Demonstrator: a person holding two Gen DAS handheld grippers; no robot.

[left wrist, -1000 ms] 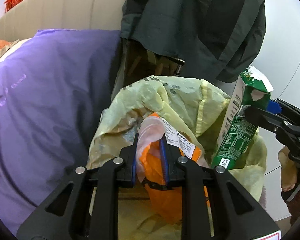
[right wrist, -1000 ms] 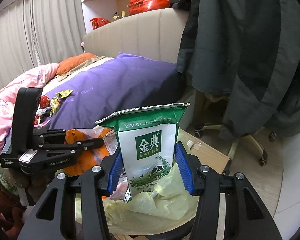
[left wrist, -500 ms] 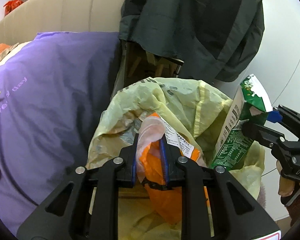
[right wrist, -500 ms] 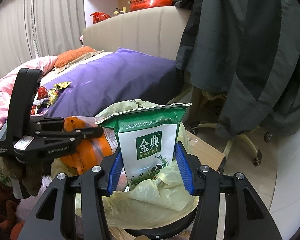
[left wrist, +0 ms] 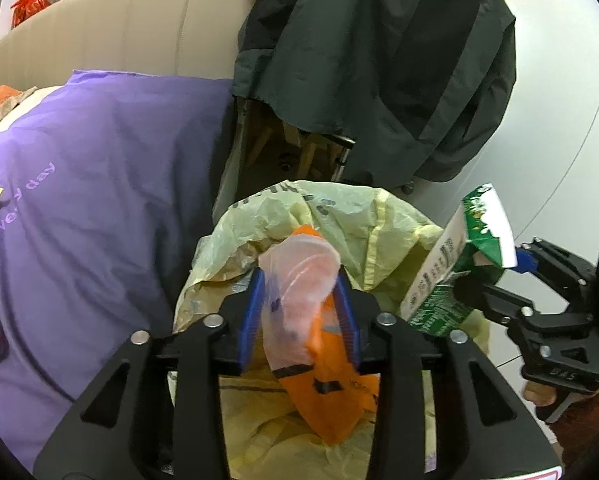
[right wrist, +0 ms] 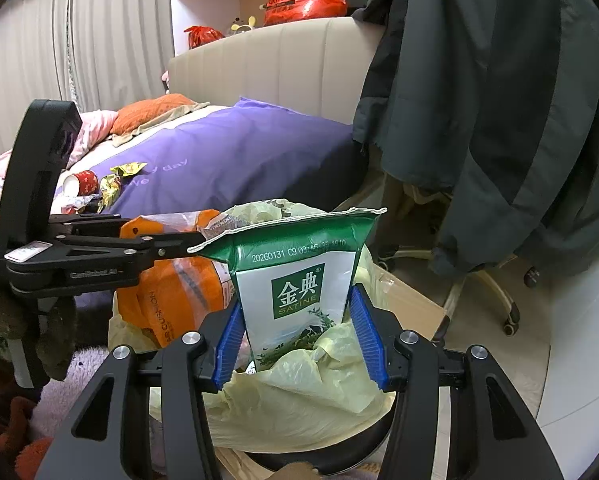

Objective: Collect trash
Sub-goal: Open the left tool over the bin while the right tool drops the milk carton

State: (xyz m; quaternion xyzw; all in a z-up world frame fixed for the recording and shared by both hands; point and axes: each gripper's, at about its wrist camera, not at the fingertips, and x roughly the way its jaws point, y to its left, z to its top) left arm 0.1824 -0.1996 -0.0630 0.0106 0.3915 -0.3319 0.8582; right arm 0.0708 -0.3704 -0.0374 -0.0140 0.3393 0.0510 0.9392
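Here the left gripper (left wrist: 299, 316), jaws opening, straddles the crumpled orange plastic wrapper (left wrist: 323, 364) hanging lengthwise directly above the yellow bin bag (left wrist: 379, 220); beside it, the right gripper (right wrist: 299, 344) pinches the upright green-and-white milk carton (right wrist: 299, 280) over the same bag.

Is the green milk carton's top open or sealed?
Open: the milk carton has its top edge torn and spread wide, seen in both wrist views.
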